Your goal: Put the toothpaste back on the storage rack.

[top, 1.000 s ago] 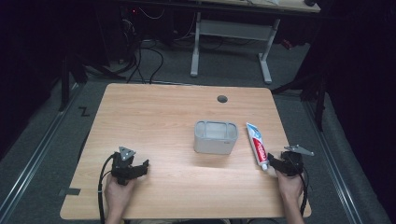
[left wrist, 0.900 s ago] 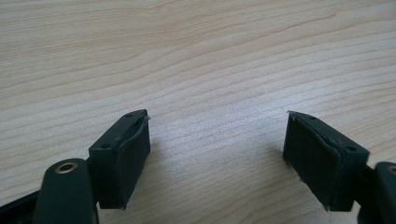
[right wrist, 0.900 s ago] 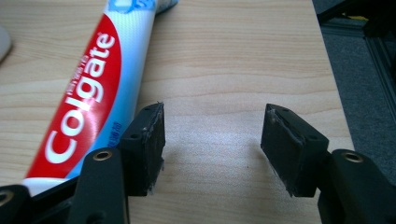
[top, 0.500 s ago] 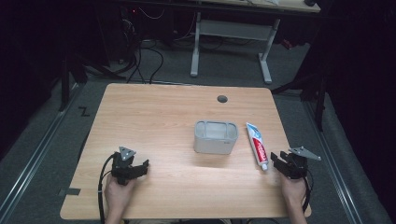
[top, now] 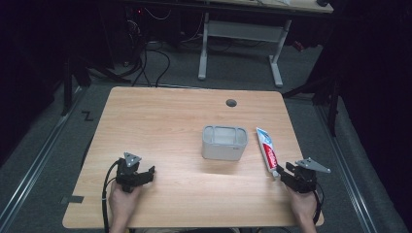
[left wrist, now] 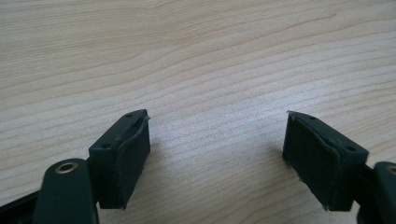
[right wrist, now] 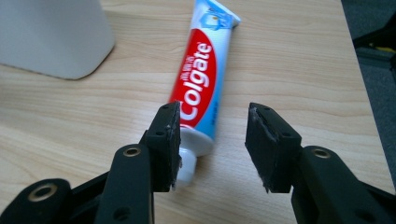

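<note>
One toothpaste tube (right wrist: pixel 201 70) flat on the table, cap end beside the right gripper (right wrist: pixel 212 140) — jaws just narrowing, still apart, gripping nothing.

In the right gripper view one jaw hides the toothpaste tube's (right wrist: pixel 201 77) cap, and the picture's edge crops the grey container (right wrist: pixel 51 35).

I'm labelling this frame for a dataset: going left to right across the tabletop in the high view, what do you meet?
Left black two-jaw gripper → grey rounded-rectangular plastic holder → red, white and blue toothpaste tube, lying flat → right black two-jaw gripper at the tube's cap end.
</note>
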A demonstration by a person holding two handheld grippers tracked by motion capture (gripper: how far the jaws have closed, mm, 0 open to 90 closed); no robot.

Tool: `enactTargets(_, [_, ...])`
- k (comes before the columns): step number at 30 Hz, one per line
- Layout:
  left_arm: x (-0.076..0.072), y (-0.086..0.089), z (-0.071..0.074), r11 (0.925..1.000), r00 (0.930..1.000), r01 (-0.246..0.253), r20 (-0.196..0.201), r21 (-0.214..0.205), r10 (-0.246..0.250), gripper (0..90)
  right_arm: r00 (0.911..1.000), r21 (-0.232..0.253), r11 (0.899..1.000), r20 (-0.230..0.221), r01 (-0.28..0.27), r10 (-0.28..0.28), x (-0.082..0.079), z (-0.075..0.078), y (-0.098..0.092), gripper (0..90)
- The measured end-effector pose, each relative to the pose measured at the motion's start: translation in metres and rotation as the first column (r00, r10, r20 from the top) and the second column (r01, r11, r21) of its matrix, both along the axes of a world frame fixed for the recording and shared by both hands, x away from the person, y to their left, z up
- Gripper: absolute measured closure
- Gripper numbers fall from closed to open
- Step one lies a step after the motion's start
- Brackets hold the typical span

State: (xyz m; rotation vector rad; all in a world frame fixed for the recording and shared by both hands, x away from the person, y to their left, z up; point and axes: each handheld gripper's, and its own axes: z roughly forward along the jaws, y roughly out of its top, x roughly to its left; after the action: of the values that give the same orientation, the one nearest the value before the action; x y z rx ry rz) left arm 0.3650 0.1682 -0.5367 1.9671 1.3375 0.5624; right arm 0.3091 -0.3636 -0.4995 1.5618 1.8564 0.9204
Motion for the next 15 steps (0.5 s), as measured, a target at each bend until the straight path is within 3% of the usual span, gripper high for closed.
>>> enactTargets(7, [0.000,0.000,0.000,1.0000,1.0000,0.000,0.000,0.000,0.000,23.3,0.9981,-0.021,0.998,0.015,-0.060,0.060,0.000,0.008,0.019,55.2])
enactTargets(15, [0.000,0.000,0.000,1.0000,1.0000,0.000,0.000,0.001,0.000,22.9,0.9971,-0.031,0.997,0.019,-0.072,0.073,0.008,0.016,0.026,48.6])
